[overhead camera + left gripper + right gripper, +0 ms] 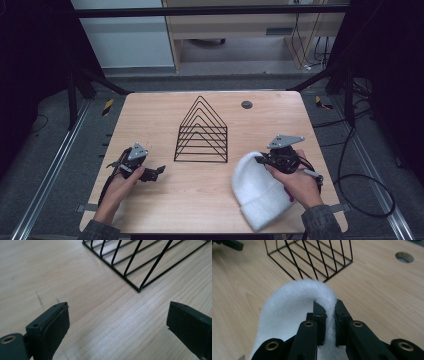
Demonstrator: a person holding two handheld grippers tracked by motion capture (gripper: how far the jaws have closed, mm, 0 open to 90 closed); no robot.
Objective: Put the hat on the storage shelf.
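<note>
The right hand-held gripper (329, 315) pinches the white beanie (294, 305) short of the wire rack (312, 257) ahead; the left hand-held gripper (117, 322) is spread, empty, so placement appears outstanding.

No text, label, brand, number or sign can be read anywhere in these views. The pale wooden table (200, 195), the black wire rack with triangular dividers (202, 132), the white fuzzy knit hat (257, 195) and the black tool bodies carry no legible markings.
</note>
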